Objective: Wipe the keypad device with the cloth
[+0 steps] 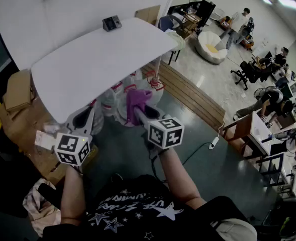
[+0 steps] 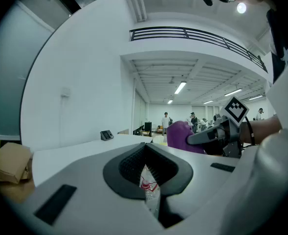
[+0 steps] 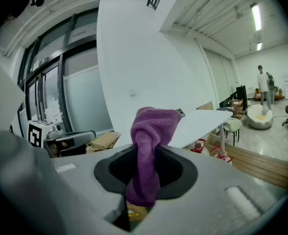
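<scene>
The small dark keypad device (image 1: 111, 22) stands at the far edge of the white table (image 1: 87, 64); it shows small in the left gripper view as the keypad device (image 2: 106, 135). Both grippers hang below the table's near edge, well short of the device. My right gripper (image 1: 137, 109) is shut on the purple cloth (image 1: 136, 102), which bunches up between its jaws as the cloth (image 3: 151, 146) and appears again as the cloth (image 2: 180, 136). My left gripper (image 1: 83, 119) is shut with nothing in it.
Packs of plastic bottles (image 1: 118, 102) stand on the floor under the table's near edge. Cardboard boxes (image 1: 18, 89) lie at the left. Chairs, desks and people (image 1: 240, 21) fill the room at the right. A wooden strip (image 1: 193, 92) runs along the floor.
</scene>
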`<state>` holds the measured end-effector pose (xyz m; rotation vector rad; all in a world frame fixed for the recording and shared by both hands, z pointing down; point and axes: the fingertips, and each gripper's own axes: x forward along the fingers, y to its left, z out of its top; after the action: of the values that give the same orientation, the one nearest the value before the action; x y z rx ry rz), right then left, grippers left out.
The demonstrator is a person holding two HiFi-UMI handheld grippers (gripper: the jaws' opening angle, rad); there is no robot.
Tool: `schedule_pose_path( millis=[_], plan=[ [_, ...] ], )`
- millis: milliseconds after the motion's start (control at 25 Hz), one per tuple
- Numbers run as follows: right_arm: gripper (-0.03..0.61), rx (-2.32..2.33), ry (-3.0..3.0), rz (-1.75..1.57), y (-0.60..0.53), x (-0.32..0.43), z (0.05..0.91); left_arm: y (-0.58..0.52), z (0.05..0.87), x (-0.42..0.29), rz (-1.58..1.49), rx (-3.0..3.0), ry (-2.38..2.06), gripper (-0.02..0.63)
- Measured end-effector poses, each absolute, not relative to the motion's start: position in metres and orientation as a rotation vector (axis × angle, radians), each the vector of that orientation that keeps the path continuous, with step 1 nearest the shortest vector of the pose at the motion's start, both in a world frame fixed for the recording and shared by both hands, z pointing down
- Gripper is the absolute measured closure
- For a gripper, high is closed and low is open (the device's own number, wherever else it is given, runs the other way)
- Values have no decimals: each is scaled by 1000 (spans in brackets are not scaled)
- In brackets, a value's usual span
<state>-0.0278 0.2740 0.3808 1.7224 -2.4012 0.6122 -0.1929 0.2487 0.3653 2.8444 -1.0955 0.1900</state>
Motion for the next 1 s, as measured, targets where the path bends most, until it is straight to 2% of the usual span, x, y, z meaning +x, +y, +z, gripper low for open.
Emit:
schedule_pose_path(
  millis=[1000],
  plan=[
    [485, 1658, -2416, 599, 264, -41, 393, 247, 384, -198, 236, 2823, -1066, 607]
  ],
)
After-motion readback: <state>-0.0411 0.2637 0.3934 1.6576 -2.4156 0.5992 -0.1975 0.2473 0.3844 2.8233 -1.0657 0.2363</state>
